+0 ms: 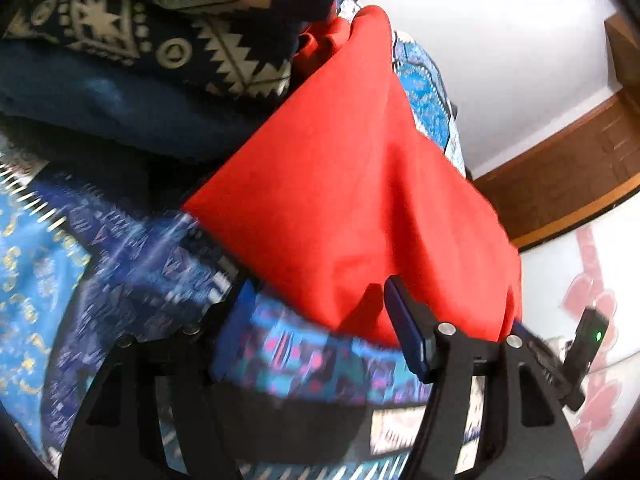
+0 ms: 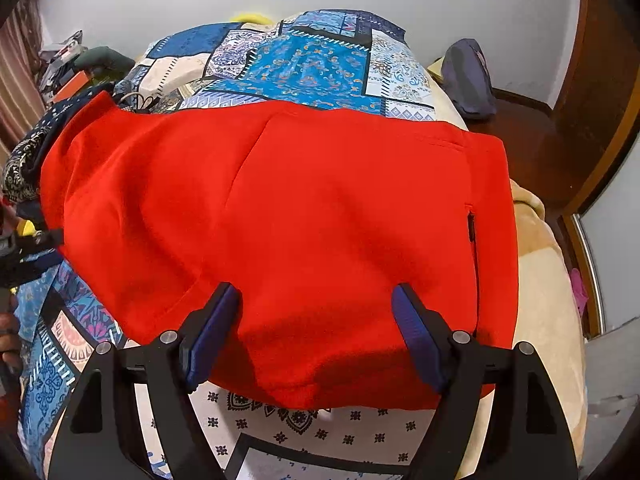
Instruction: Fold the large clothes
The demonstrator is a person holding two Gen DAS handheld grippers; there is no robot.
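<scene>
A large red garment [image 2: 304,216] lies spread flat on a bed covered by a blue patchwork sheet [image 2: 308,64]. My right gripper [image 2: 316,312] is open, its blue-padded fingers [image 2: 208,332] over the garment's near hem, holding nothing. In the left wrist view the red garment [image 1: 352,184] fills the middle; my left gripper [image 1: 320,308] is open at its side edge, its left finger partly hidden in motion blur. A dark zip pocket [image 2: 472,228] shows on the garment's right side.
A dark blue and cream patterned cloth [image 1: 160,32] is piled beside the garment. A beige blanket [image 2: 540,280] hangs on the bed's right side. A wooden door frame [image 2: 600,120] and a grey bag [image 2: 472,76] stand at right. Clutter sits at far left.
</scene>
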